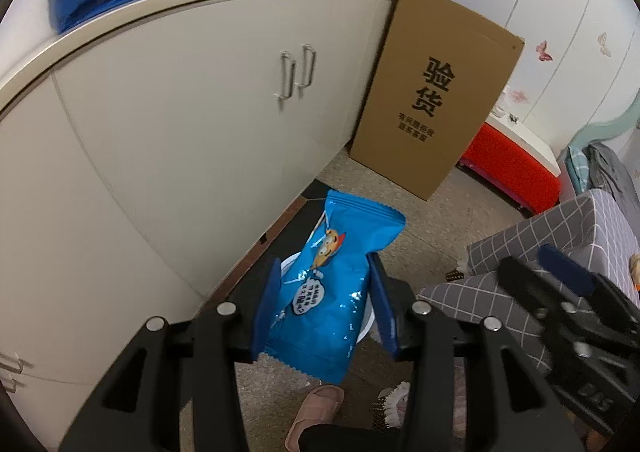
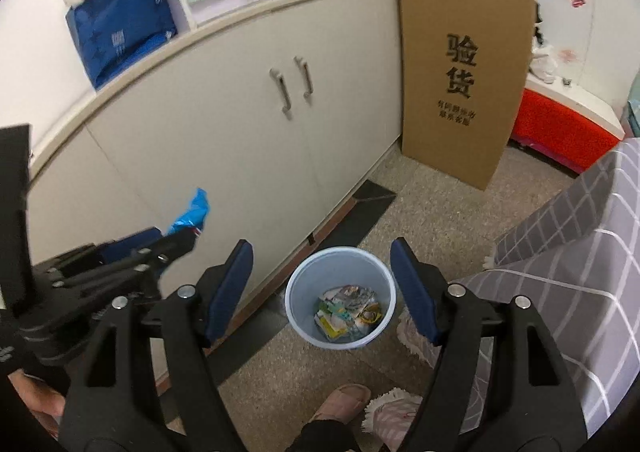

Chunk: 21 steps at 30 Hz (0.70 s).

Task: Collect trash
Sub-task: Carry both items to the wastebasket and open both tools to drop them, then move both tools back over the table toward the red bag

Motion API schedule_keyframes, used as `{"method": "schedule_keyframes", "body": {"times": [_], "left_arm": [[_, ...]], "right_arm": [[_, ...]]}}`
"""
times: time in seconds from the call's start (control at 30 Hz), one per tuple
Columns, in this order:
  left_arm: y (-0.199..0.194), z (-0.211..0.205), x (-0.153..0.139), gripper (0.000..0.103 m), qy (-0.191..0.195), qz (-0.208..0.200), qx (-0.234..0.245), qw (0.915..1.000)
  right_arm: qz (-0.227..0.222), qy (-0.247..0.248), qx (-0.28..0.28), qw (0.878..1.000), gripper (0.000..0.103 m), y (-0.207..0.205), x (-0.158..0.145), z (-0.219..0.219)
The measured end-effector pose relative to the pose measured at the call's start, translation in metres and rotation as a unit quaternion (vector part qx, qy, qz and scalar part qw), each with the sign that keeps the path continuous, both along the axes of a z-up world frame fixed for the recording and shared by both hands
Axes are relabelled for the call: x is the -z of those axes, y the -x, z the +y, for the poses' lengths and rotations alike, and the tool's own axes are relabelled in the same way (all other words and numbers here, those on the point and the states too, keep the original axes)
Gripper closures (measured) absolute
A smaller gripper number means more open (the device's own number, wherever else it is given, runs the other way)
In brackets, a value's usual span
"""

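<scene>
My left gripper (image 1: pixel 325 304) is shut on a blue snack wrapper (image 1: pixel 332 284) with a cartoon figure, held in the air above a pale blue bin whose rim (image 1: pixel 289 262) peeks out behind the wrapper. In the right wrist view the same bin (image 2: pixel 298 292) stands on the floor by the cabinet, with several wrappers (image 2: pixel 348 310) inside. My right gripper (image 2: pixel 322 288) is open and empty above the bin. The left gripper (image 2: pixel 168 248) with the blue wrapper (image 2: pixel 192 212) shows at the left of that view. The right gripper (image 1: pixel 560 292) shows at the right of the left wrist view.
White cabinet doors (image 2: pixel 240 132) with metal handles run along the left. A flat cardboard box (image 2: pixel 460 68) leans at the cabinet's end. A grey checked cover (image 2: pixel 568 252) lies at right, a red box (image 2: pixel 560 128) behind. A pink slipper (image 2: pixel 340 400) is at the bottom.
</scene>
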State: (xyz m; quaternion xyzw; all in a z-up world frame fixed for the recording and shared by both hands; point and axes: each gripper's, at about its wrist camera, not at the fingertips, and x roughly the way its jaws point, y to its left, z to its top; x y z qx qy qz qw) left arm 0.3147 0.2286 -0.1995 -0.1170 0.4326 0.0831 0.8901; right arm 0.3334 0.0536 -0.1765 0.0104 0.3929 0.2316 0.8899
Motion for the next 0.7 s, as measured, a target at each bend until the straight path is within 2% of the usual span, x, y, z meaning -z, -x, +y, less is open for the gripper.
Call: {"method": "schedule_keyframes", "body": {"times": [0.2, 0.23, 0.3, 0.43, 0.7], "left_arm": [[-0.025, -0.009, -0.007, 0.058, -0.001, -0.009, -0.006, 0.9999], [-0.028, -0.009, -0.009, 0.046, 0.006, -0.021, -0.012, 0.9997], [-0.033, -0.008, -0.007, 0.021, 0.013, -0.017, -0.029, 0.9994], [-0.029, -0.011, -0.009, 0.021, 0.046, -0.019, -0.024, 0.9985], [-0.011, -0.024, -0.026, 0.021, 0.039, -0.027, -0.014, 0.9988]], "right_arm": [[-0.056, -0.034, 0.045, 0.997, 0.029, 0.014, -0.026, -0.027], [-0.063, -0.042, 0.052, 0.996, 0.029, 0.016, -0.03, -0.032], [-0.075, -0.052, 0.064, 0.994, 0.026, 0.018, -0.037, -0.042], [-0.077, -0.056, 0.082, 0.992, 0.025, 0.016, -0.041, -0.056], [-0.064, -0.063, 0.091, 0.992, 0.025, 0.023, -0.044, -0.074]]}}
